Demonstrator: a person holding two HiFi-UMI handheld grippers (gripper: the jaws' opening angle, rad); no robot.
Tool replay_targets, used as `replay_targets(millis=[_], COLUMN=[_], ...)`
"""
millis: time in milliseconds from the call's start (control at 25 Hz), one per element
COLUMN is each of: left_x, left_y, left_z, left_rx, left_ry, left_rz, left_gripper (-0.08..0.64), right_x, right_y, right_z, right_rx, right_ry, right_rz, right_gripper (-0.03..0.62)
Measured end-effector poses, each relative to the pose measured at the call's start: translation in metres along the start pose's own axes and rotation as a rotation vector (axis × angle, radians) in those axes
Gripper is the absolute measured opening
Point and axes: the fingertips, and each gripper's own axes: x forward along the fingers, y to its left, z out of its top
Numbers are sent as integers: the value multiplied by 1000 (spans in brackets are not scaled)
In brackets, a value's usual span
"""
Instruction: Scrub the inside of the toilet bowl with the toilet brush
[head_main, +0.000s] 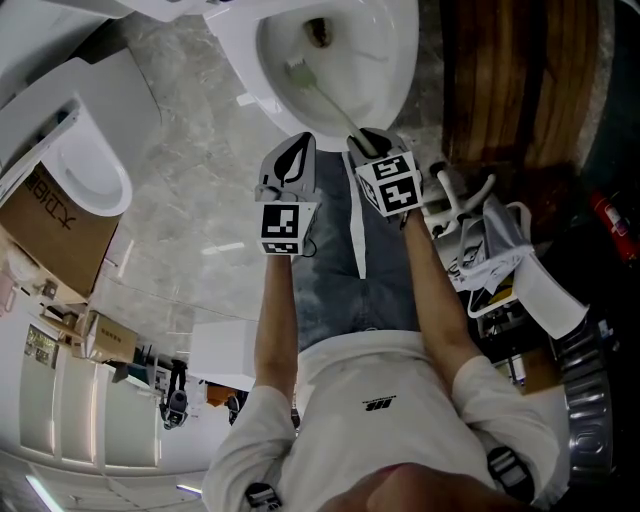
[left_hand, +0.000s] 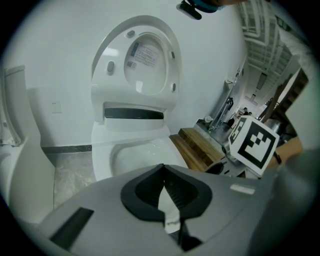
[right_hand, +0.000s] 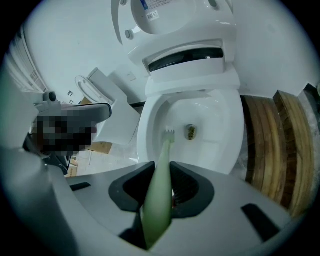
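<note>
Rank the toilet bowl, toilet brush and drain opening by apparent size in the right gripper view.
1. toilet bowl
2. toilet brush, though nearness to the camera enlarges it
3. drain opening, clearly smallest

The grey marble floor carries the toilet, a cardboard box at left and wooden boards at right.
</note>
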Motion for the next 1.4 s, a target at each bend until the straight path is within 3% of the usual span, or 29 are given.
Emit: replay_targets(millis=[520,880,1400], left_x=[4,9,16], left_y=[-3,-7,1], left_z=[-1,-2,-1], left_rx=[9,13,10], left_ry=[19,29,38], left_rz=[-14,-34,-45], left_gripper=[11,11,11], right_x=[-25,-33,-35], right_y=[7,-9,-42], right_z=[-39,-61,-58], right_rx=[-63,-128,-194], right_ry=[126,246,286], right_rz=[-24,-123,-245], right_gripper=[89,87,87])
